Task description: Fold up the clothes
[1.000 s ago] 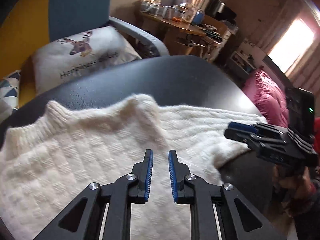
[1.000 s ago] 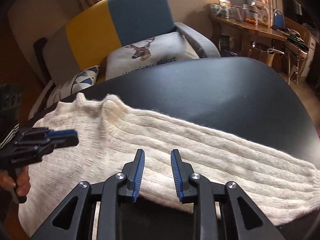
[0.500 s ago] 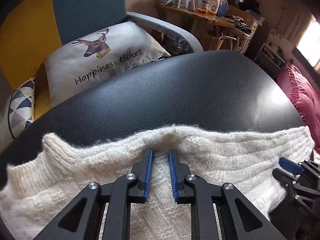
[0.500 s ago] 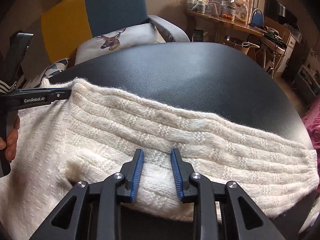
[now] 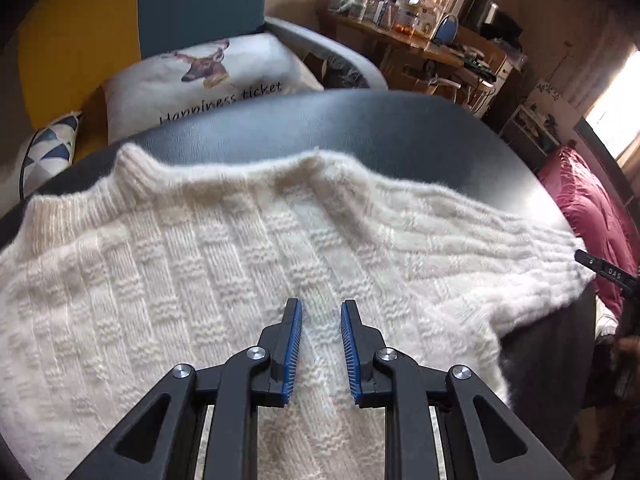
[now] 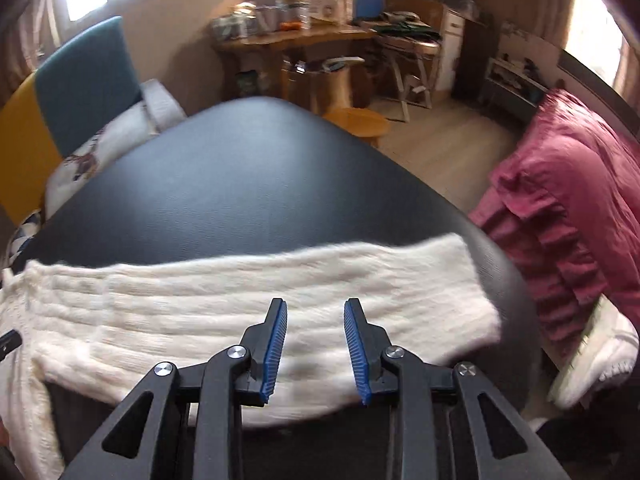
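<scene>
A cream knit sweater (image 5: 208,280) lies spread on the black table (image 5: 380,136), its ribbed collar (image 5: 132,164) at the far left. One sleeve (image 6: 280,292) stretches to the right, and its cuff end (image 6: 468,280) lies near the table's right edge. My left gripper (image 5: 321,306) hovers open over the sweater's chest with nothing between its fingers. Over the near edge of the sleeve, my right gripper (image 6: 315,303) is open and holds nothing. The right gripper's tip (image 5: 600,269) also shows beyond the cuff in the left wrist view.
A yellow and blue sofa (image 5: 192,8) with a deer cushion (image 5: 208,76) stands behind the table. A cluttered wooden desk (image 6: 296,36) and a round stool (image 6: 356,120) are farther back. Pink bedding (image 6: 568,200) and a white shoe (image 6: 596,360) lie to the right.
My left gripper has drawn back from the sweater's far edge to over its chest. The right gripper has swung right along the sleeve toward the cuff. Both stay open.
</scene>
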